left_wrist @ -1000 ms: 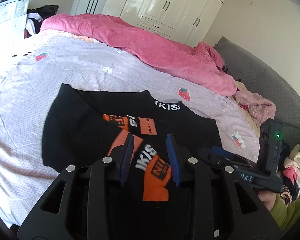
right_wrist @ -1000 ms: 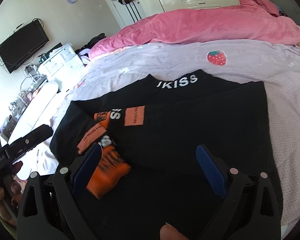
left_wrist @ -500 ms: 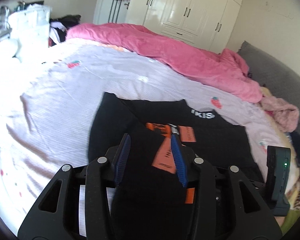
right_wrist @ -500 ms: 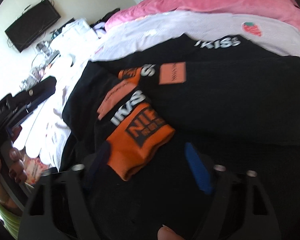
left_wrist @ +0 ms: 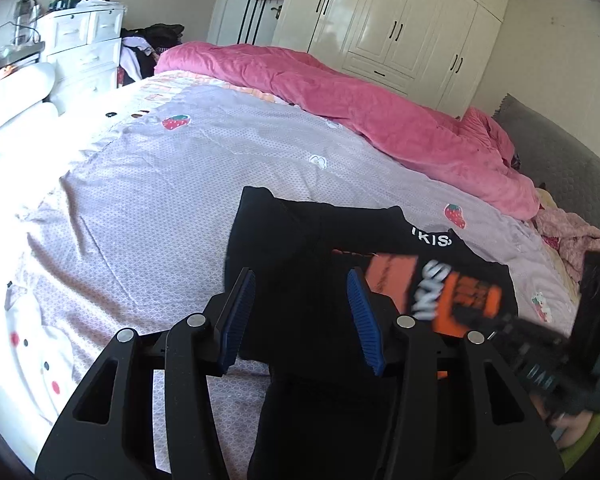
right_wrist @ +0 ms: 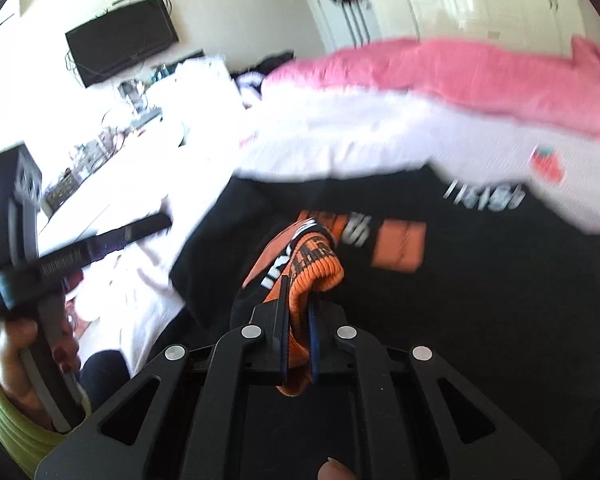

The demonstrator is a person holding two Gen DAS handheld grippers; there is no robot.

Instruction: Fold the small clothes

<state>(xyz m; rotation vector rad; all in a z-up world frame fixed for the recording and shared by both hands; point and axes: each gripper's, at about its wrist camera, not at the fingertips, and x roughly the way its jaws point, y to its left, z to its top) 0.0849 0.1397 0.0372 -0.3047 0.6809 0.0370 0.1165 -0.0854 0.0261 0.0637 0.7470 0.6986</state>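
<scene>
The right claw (right_wrist: 298, 316) pinches the orange cuff (right_wrist: 320, 272) of the black sweater (left_wrist: 300, 248) on the bed (left_wrist: 140, 184), while the left claw (left_wrist: 302, 308) is opening, pads clear of the cloth.

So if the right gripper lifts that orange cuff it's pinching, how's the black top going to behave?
Probably floppy: the orange cuff already bunches between the right gripper pads. The black top lies limp on the bedsheet, so its sleeve should trail and drag. It looks light, and the ribbed knit likely grips rather than slips.

Pink duvet (left_wrist: 380, 120) on lilac strawberry-print sheet (left_wrist: 148, 184); white wardrobe (left_wrist: 400, 28) behind; wall television (right_wrist: 122, 42).
</scene>
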